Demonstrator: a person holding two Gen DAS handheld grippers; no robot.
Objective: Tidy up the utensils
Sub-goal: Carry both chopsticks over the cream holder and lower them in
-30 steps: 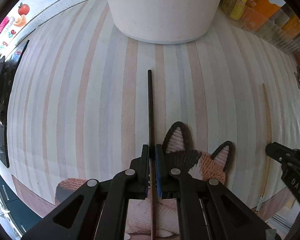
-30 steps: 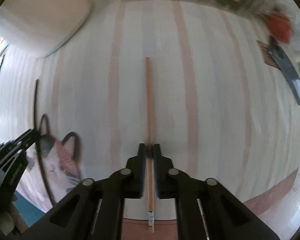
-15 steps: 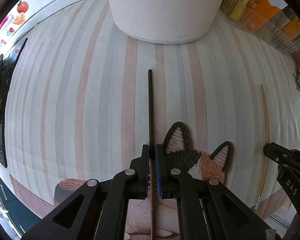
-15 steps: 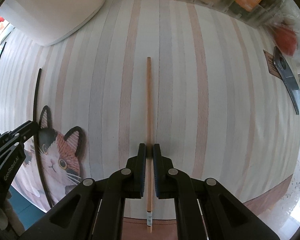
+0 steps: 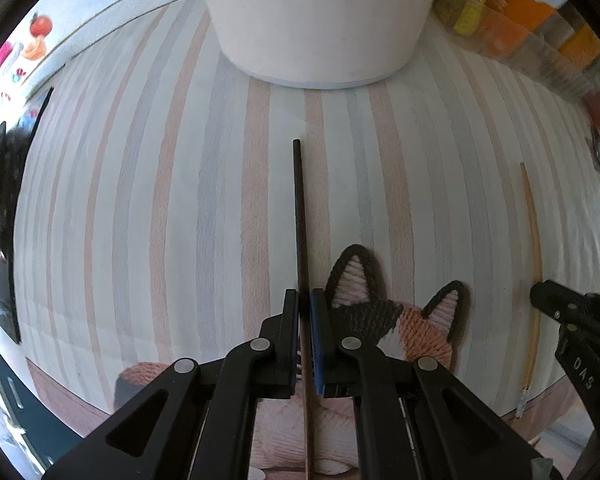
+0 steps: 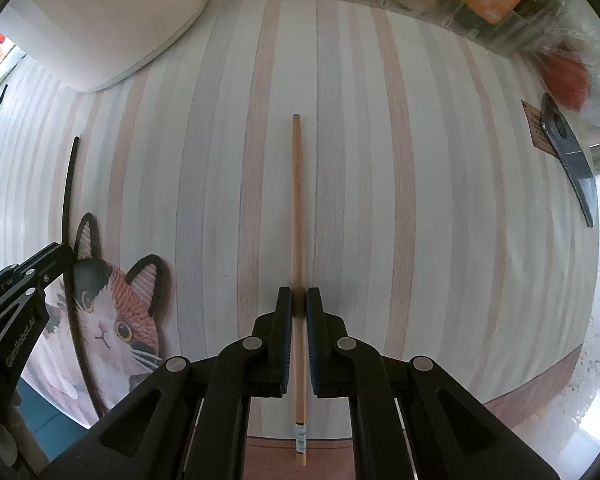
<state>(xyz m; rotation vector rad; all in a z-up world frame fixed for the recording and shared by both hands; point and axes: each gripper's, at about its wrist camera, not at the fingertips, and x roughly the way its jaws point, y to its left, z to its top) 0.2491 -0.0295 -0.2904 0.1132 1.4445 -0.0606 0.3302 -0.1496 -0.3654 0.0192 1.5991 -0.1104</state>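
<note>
our left gripper (image 5: 305,300) is clamped on the black chopstick (image 5: 299,208), which runs over the striped cloth (image 5: 140,200) beside the cat mat (image 5: 400,312). to its right, our right gripper (image 6: 299,300) pinches the wooden chopstick (image 6: 297,200) lying along the stripes.

Matt wooden chopstick (image 6: 298,216), woven striped cloth (image 6: 440,200)

Bright even daylight, soft shadows, strong fisheye bending and dark corners, blurred edges
</note>
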